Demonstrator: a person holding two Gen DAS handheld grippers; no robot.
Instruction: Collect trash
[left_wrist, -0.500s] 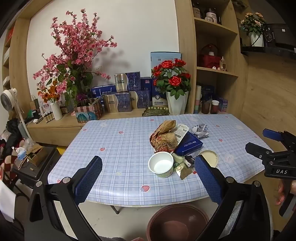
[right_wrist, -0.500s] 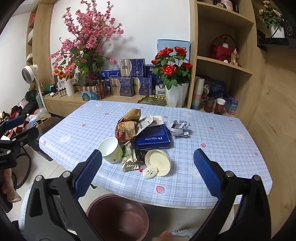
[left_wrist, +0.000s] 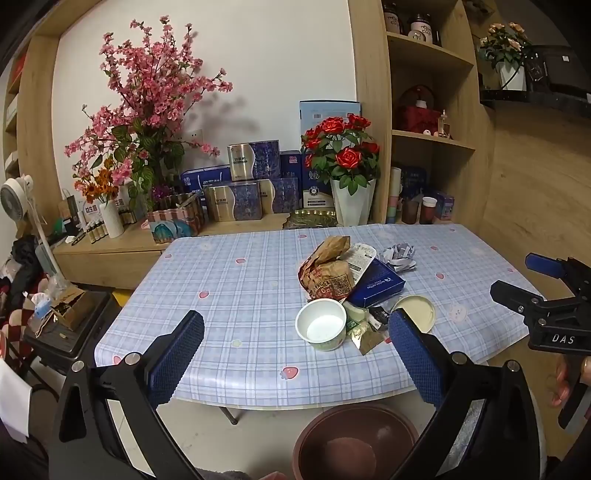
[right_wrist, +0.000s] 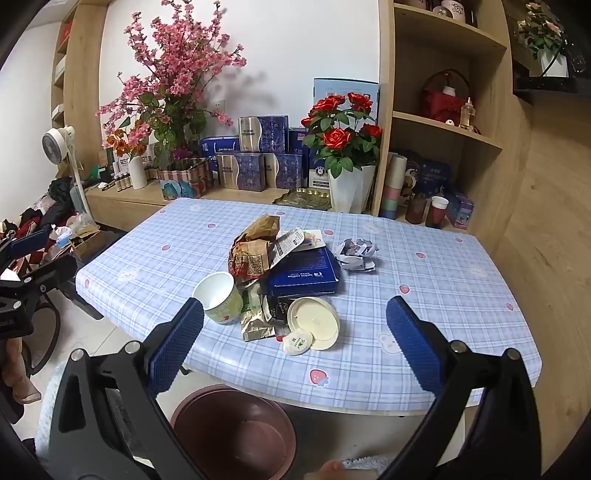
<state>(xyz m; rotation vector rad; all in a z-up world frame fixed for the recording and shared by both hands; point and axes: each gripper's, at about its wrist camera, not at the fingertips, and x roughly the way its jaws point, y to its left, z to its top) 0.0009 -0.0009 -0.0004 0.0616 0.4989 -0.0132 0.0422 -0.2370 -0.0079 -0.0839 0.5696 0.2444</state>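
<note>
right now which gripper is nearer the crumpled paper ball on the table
Right. The right gripper is open on the crumpled paper ball's side; the left gripper is open past the white cup.

On the surface (right_wrist: 424, 280) the litter lies in one heap toward the near edge. The paper cup (right_wrist: 218, 297) stands at the heap's left, with the crumpled bag (right_wrist: 255, 247) behind it. The flat box (right_wrist: 303, 275) lies right of the bag, the wadded paper (right_wrist: 357, 254) just beyond the box's right corner. The round lid (right_wrist: 314, 323) lies nearest the edge, a small sealed cup (right_wrist: 297, 342) touching it. The bin (right_wrist: 234, 430) sits on the floor below that edge.
</note>
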